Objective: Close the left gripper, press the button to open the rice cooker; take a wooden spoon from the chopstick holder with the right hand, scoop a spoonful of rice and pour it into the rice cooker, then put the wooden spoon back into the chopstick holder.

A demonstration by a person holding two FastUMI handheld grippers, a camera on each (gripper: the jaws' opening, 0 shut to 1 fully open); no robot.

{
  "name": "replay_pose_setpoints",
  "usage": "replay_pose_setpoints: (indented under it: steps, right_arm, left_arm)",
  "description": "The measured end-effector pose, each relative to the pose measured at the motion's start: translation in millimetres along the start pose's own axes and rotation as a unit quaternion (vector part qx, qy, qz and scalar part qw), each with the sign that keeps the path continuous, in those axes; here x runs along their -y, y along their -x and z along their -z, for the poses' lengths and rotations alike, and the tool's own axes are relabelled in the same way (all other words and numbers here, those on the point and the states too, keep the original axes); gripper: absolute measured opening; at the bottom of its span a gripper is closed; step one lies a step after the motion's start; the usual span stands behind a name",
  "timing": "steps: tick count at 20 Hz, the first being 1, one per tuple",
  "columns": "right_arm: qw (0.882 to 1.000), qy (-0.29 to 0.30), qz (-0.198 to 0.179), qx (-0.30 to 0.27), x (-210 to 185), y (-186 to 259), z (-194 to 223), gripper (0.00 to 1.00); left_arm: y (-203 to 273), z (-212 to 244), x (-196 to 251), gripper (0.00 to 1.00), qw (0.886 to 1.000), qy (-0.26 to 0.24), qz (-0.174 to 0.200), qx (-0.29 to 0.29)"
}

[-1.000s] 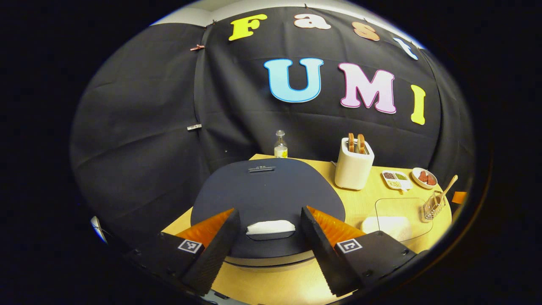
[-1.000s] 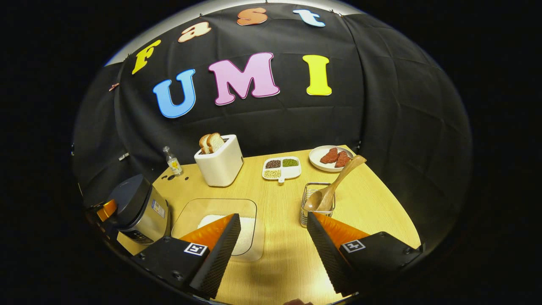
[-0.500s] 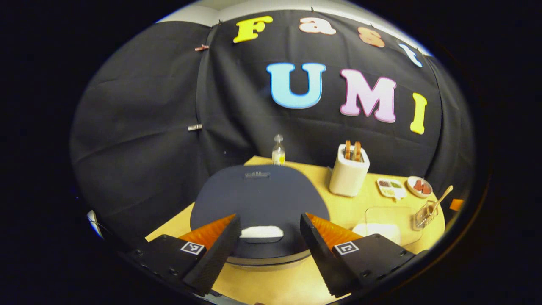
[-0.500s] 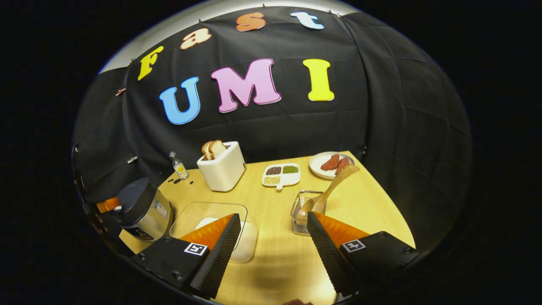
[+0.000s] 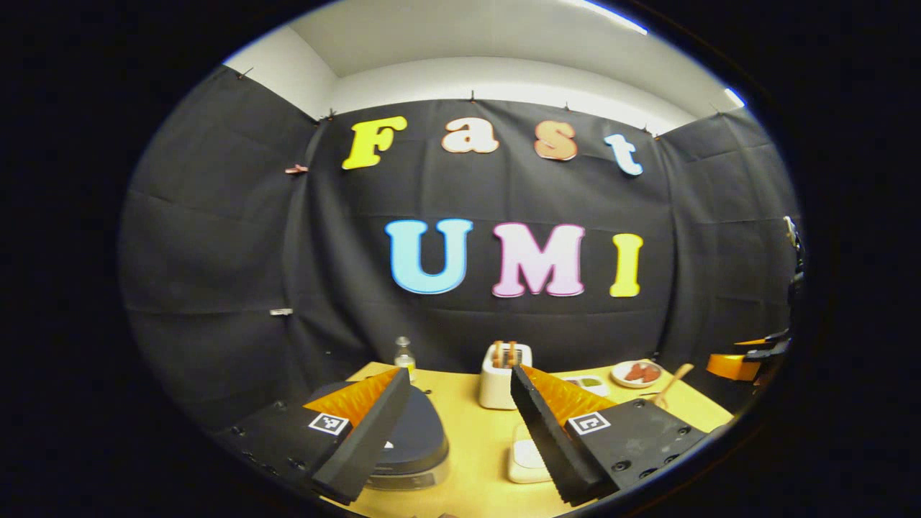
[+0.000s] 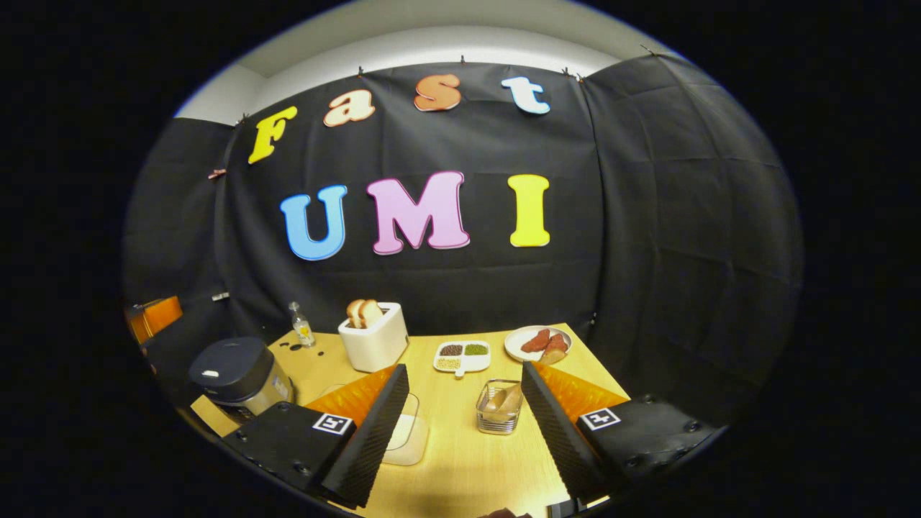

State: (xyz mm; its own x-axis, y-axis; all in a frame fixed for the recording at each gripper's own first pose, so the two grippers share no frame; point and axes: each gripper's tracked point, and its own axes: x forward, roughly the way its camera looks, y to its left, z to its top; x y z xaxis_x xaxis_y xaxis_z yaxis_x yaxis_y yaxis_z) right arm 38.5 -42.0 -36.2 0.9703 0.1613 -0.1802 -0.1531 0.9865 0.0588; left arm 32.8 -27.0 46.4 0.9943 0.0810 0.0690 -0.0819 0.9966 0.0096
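The rice cooker (image 5: pixel 417 439) (image 6: pixel 232 373) stands shut under its dark lid at the table's left, with a white button (image 6: pixel 210 373) at the lid's front. My left gripper (image 5: pixel 458 374) is open, well back from the cooker and apart from it. The wooden spoon (image 6: pixel 509 398) leans in the wire chopstick holder (image 6: pixel 498 419); its handle (image 5: pixel 673 381) points up to the right. A clear container of rice (image 6: pixel 407 434) (image 5: pixel 526 457) lies between cooker and holder. My right gripper (image 6: pixel 464 370) is open and holds nothing, some way short of the holder.
On the wooden table (image 6: pixel 453 464) stand a white toaster (image 6: pixel 370 338) with bread, a small bottle (image 6: pixel 301 327), a sectioned dish of beans (image 6: pixel 460 355) and a plate of red pieces (image 6: pixel 536 342). The other gripper (image 6: pixel 152 316) shows at the far left.
Both grippers have drawn back and tilted up, so the cooker and the holder now look smaller and lower. Both stay open. Nothing on the table has moved.
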Motion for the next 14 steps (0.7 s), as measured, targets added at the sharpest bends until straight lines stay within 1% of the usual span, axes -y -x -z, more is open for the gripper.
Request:
replay_pose_setpoints:
  steps: [2,3,4,7,10,11,12,14]
  right_arm:
    - [1.0,0.004,0.004,0.006,-11,27,0,0.98]
    - [1.0,0.01,0.012,0.01,-13,38,-1,0.98]
    - [0.999,0.016,0.025,0.015,-13,47,-2,0.98]
    - [0.998,0.021,0.053,0.032,-20,66,-9,0.98]
    - [0.996,0.022,0.078,0.035,-23,69,-5,0.98]
    - [0.996,0.019,0.08,0.034,-26,68,-3,0.98]
    - [0.996,0.016,0.077,0.031,-32,68,0,0.98]
    - [0.997,0.02,0.066,0.032,-40,69,0,0.98]
  left_arm:
    - [16,0,3,0.95,1.0,-0.004,0.023,-0.002]
    - [24,-4,2,0.99,1.0,-0.007,0.029,0.006]
    - [33,-5,-2,0.96,0.999,-0.007,0.032,0.011]
    - [48,9,-12,0.97,1.0,0.005,0.03,-0.004]
    - [55,22,-29,0.97,1.0,0.019,0.017,-0.012]
    - [55,30,-34,0.97,0.999,0.022,0.011,-0.02]
    - [56,38,-42,0.98,0.999,0.026,0.001,-0.027]
    - [55,40,-52,0.98,0.999,0.036,-0.011,-0.028]
